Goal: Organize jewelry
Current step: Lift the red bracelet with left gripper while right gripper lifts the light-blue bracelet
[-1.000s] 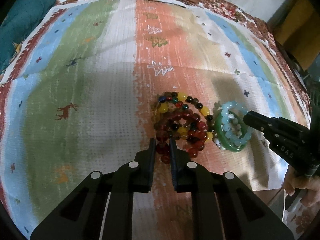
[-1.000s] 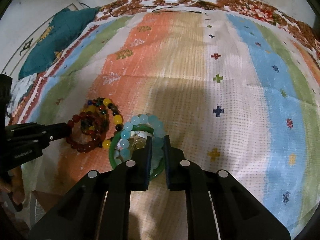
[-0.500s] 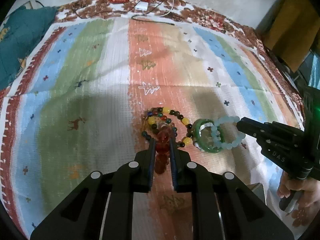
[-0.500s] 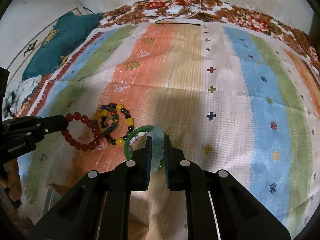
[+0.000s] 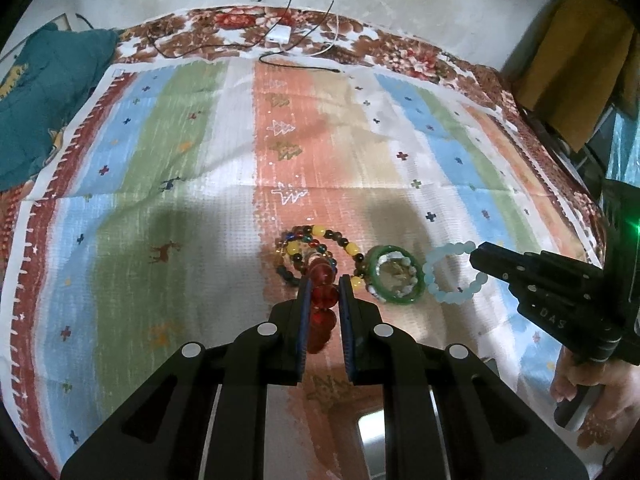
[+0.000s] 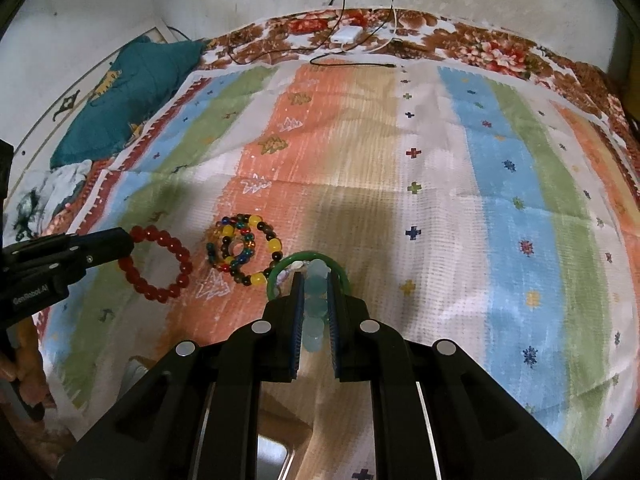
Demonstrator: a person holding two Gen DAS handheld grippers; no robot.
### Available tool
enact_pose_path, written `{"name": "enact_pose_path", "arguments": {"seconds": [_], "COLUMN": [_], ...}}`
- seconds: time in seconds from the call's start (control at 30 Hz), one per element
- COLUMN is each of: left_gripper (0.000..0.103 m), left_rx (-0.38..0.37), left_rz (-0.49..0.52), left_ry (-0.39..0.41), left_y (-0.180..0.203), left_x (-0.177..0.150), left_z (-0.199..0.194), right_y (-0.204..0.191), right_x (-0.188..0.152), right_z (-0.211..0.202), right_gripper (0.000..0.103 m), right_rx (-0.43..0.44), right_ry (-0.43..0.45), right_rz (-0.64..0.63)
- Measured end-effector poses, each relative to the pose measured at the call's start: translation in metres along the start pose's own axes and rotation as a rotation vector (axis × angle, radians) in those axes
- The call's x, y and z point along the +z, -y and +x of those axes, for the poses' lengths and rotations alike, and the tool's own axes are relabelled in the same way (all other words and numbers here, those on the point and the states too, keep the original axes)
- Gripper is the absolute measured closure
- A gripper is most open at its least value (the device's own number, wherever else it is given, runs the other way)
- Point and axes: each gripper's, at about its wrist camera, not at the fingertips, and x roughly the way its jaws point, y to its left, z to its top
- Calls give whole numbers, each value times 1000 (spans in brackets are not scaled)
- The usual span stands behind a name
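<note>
Left gripper (image 5: 324, 280) clamps the red bead bracelet (image 6: 158, 262), right gripper (image 6: 314, 278) the pale-blue bead bracelet (image 5: 454, 274), at three o'clock of the green bangle (image 5: 396, 274)

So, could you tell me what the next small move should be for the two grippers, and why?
Probably carry both bracelets sideways, apart from the pile, then set them down. The left gripper is shut on the red bead bracelet and the right gripper on the pale blue bead bracelet, both lifted beside the multicolour bracelets and green bangle.
</note>
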Motion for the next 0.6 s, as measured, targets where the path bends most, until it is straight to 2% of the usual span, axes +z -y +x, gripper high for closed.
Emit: {"name": "enact_pose_path", "arguments": {"seconds": [0.6], "left_gripper": [90], "left_rx": [-4], "left_rz": [51], "left_ry": [52], "left_y": [24], "left_x": [-14], "left_z": [-32], "right_y": [-13], "right_x": [-10], "right_z": [-39], "right_gripper": [91], "right_rx": [-5], "right_ry": [57], "right_rz": [-33]}}
